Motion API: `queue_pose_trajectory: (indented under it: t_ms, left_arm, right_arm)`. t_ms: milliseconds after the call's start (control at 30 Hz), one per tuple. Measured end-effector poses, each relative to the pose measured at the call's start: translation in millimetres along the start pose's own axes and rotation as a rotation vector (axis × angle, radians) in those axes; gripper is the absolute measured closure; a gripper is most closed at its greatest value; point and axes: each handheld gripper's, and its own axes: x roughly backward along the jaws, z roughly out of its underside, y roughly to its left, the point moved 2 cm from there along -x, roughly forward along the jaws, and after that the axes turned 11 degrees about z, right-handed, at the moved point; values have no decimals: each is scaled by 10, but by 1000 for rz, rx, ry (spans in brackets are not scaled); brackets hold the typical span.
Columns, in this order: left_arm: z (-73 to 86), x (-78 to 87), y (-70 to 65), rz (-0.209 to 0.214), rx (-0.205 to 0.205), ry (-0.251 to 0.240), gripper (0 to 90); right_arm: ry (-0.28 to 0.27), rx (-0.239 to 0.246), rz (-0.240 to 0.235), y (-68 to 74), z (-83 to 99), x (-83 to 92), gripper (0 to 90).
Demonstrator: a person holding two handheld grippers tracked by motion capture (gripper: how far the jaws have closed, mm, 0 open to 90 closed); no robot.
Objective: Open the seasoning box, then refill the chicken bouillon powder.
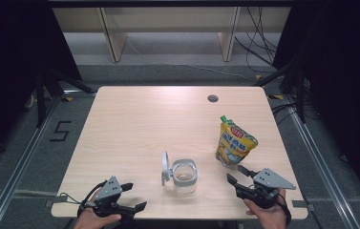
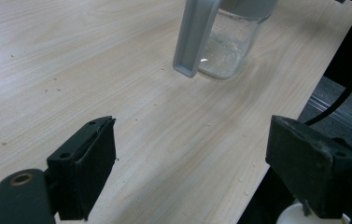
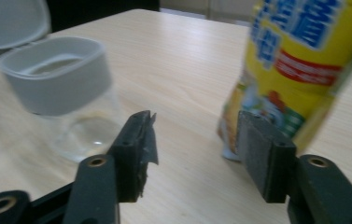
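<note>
A clear glass jar (image 1: pixel 185 177) with a grey rim stands near the table's front edge, its grey lid (image 1: pixel 165 168) flipped open to its left. A yellow stand-up pouch (image 1: pixel 233 142) with a green cap stands upright to the jar's right. My left gripper (image 1: pixel 133 196) rests open at the front left corner, nothing between its jaws; in the left gripper view (image 2: pixel 190 172) the jar (image 2: pixel 229 44) lies ahead. My right gripper (image 1: pixel 238 174) is open just in front of the pouch, empty. In the right gripper view (image 3: pixel 194 144) the pouch (image 3: pixel 299 60) stands ahead right and the jar (image 3: pixel 66 88) ahead left.
The wooden table (image 1: pixel 134 124) has a round cable hole (image 1: pixel 212 98) at the back right. Dark curtains flank both sides. Wooden shelving and loose cables lie on the floor beyond the table's far edge.
</note>
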Motion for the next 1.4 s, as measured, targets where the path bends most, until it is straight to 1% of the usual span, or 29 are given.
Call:
queue_pose_trajectory:
  t_ms: [33, 100, 167, 200, 267, 400, 433, 467, 500, 533, 633, 667, 700, 733, 867, 900, 933, 967, 1000, 1033, 1067, 1100, 1133, 1167, 1200, 1233, 1267, 1300, 1400]
  left_arm:
    - [-1, -4, 10, 3, -20, -6, 154]
    - [-1, -10, 11, -2, -14, 11, 154]
    - [-11, -26, -5, 12, 0, 2, 154]
    - [-14, -30, 5, 16, -22, 0, 154]
    - [-19, -27, 10, 15, -27, 10, 154]
    - [-19, -30, 10, 15, -19, -13, 154]
    - [-19, -27, 13, 12, -22, -14, 154]
    - [-21, -21, 13, 10, -23, -11, 154]
    - [-17, -16, 0, 3, 2, -6, 154]
    - [-18, -14, 3, 1, -3, -4, 154]
    - [-20, -18, 6, 6, -24, 7, 154]
    - [-20, -18, 6, 6, -24, 7, 154]
    - [-12, -39, -18, 11, 4, -8, 153]
    - [-12, -39, -18, 11, 4, -8, 154]
    - [-10, -53, -11, 13, -12, -12, 154]
    - [-8, -49, 1, 9, -27, -11, 154]
    - [-2, -39, -5, -1, 2, 4, 154]
    - [-7, -36, -10, 5, 3, -1, 154]
    - [-10, -28, 10, 9, -30, 3, 154]
    - [-12, -28, 11, 7, -27, 2, 154]
    - [-16, -32, 0, 8, -11, -4, 154]
    - [-14, -33, 2, 10, -13, -3, 154]
    - [-13, -18, 27, 0, -48, 20, 154]
    - [-9, -42, -3, 7, -19, -11, 154]
    - [-9, -42, -3, 7, -19, -11, 154]
    - [-3, -19, -2, -6, -10, 31, 154]
    - [-5, -34, -24, 6, 1, 2, 154]
    - [-6, -7, 13, 1, -55, 36, 154]
    - [1, -22, -12, 7, -41, 14, 154]
  right_arm:
    - [17, -40, 25, -52, 31, -6, 430]
    - [39, -70, 42, -126, 67, -18, 407]
    - [37, -71, 55, -205, 98, -49, 379]
    - [47, -69, 62, -224, 108, -52, 368]
    - [55, -108, 83, -281, 140, -71, 348]
    - [40, -123, 81, -398, 176, -145, 313]
    - [49, -111, 98, -421, 187, -154, 296]
    - [84, -147, 92, -403, 193, -149, 285]
    - [82, -151, 100, -406, 199, -167, 284]
    - [72, -113, 94, -441, 200, -181, 278]
    - [56, -104, 94, -438, 190, -194, 240]
    - [60, -146, 91, -404, 192, -196, 234]
    - [51, -90, 92, -447, 193, -216, 224]
    - [65, -121, 93, -421, 193, -214, 207]
    - [53, -93, 91, -444, 193, -265, 180]
    - [53, -126, 90, -418, 188, -270, 181]
    - [48, -102, 95, -441, 190, -283, 182]
    - [43, -106, 97, -441, 188, -295, 180]
    - [38, -95, 91, -459, 190, -322, 177]
    - [54, -122, 98, -438, 197, -327, 174]
    - [51, -95, 103, -462, 198, -344, 173]
    - [67, -126, 100, -443, 200, -355, 167]
    - [69, -107, 106, -460, 203, -366, 166]
    - [46, -84, 105, -481, 197, -391, 166]
    - [46, -84, 105, -481, 197, -391, 166]
    - [59, -110, 108, -464, 197, -393, 165]
    - [31, -76, 100, -508, 189, -422, 164]
    - [46, -112, 115, -481, 186, -414, 163]
    - [47, -113, 115, -498, 184, -460, 161]
